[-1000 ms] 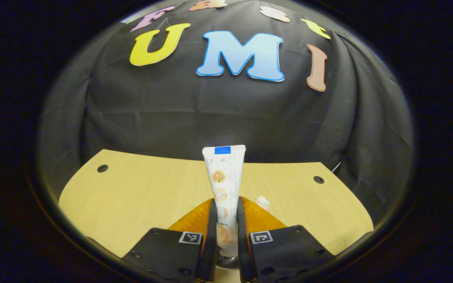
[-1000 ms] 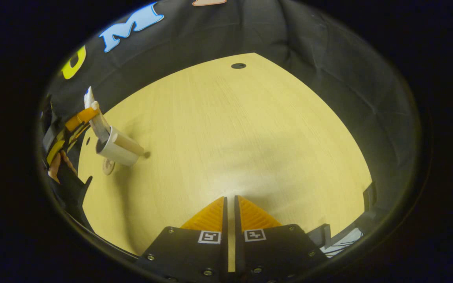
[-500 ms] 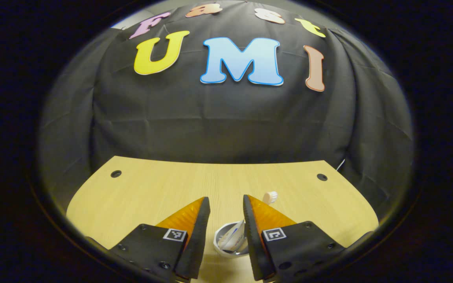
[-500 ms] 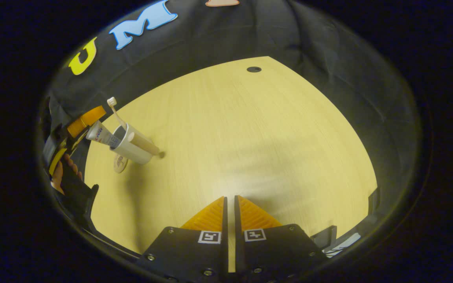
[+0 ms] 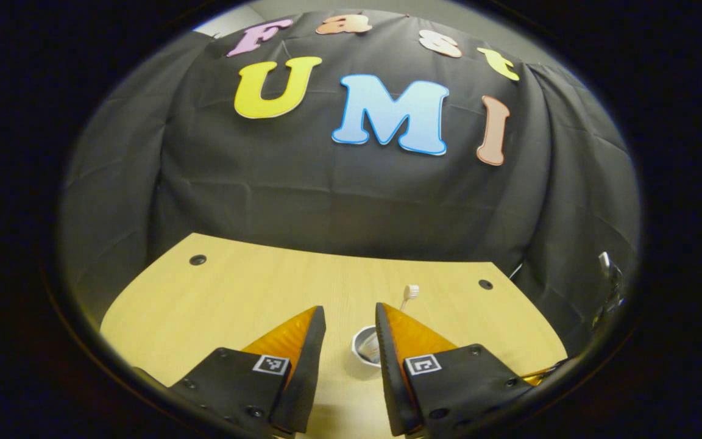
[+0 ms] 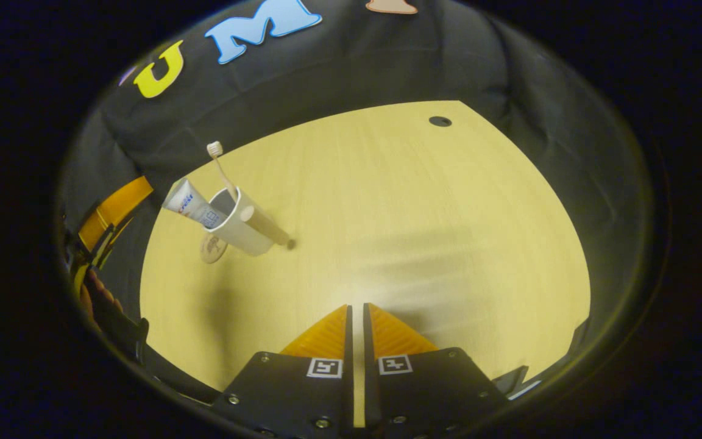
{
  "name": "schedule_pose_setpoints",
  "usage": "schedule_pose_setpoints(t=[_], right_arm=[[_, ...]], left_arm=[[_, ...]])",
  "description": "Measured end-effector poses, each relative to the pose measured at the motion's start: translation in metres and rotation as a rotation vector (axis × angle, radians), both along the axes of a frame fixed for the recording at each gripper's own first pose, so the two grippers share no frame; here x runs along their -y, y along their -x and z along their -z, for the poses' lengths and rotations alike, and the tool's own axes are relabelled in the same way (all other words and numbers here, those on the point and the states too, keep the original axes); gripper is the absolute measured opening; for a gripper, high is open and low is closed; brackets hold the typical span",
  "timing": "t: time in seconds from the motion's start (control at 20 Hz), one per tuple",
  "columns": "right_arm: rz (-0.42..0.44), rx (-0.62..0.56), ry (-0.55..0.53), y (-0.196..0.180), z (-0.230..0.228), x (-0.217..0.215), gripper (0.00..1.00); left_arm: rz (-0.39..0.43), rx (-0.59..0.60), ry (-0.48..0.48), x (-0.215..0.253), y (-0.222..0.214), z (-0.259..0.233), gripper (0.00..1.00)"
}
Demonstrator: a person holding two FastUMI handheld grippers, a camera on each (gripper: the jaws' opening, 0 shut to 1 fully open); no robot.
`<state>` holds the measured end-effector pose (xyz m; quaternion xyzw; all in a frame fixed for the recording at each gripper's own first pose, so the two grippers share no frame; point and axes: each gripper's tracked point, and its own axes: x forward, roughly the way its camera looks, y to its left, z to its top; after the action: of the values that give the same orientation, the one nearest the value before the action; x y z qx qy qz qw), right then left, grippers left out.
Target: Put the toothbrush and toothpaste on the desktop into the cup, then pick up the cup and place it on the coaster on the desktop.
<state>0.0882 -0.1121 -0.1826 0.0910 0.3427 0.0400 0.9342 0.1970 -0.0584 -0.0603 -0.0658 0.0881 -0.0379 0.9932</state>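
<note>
Left gripper (image 5: 351,317): fingers spread well apart, nothing held between them, poised above the wooden desktop (image 5: 235,292). In the left gripper view, the white cup (image 5: 365,353) stands on the desktop beyond the gap between the fingers, partly hidden by the finger on the right of that view; the toothbrush (image 5: 410,292) head rises above the tip of that same finger. Right gripper (image 6: 356,314): fingers drawn together with only a thin slit between them, gripping nothing, held over a bare stretch of desktop (image 6: 418,213). In the right gripper view, the cup (image 6: 238,222) stands well away toward the left of the picture, upright on the desktop. The toothbrush (image 6: 220,167) stands in the cup with its bristle head uppermost, leaning on the rim. The toothpaste (image 6: 189,204) tube also sits in the cup, its flat crimped end projecting out and tilted toward the left of the picture. The round coaster (image 6: 211,249) lies flat on the desktop just beside the cup's base; the cup overlaps it in the picture, and whether they touch cannot be told. The left gripper (image 6: 110,210) shows at the left margin of that view, near the cup but apart from it, with a hand (image 6: 92,299) below it.
</note>
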Motion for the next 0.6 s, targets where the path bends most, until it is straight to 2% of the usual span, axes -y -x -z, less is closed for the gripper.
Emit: schedule_pose_setpoints(t=[0.25,0.5,0.55,0.6], right_arm=[[-0.091,0.009,0.036,-0.012,-0.008,-0.026,0.07],[-0.192,-0.022,0.129,-0.038,-0.015,-0.043,0.09],[-0.218,-0.033,0.139,-0.043,-0.015,-0.049,0.09],[-0.239,-0.041,0.154,-0.048,-0.016,-0.053,0.12]], left_arm=[[-0.028,-0.018,-0.009,-0.030,0.033,0.003,0.55],[-0.075,-0.045,-0.016,-0.067,0.069,0.013,0.55],[-0.086,-0.051,-0.016,-0.074,0.076,0.014,0.59],[-0.096,-0.059,-0.015,-0.083,0.084,0.016,0.55]])
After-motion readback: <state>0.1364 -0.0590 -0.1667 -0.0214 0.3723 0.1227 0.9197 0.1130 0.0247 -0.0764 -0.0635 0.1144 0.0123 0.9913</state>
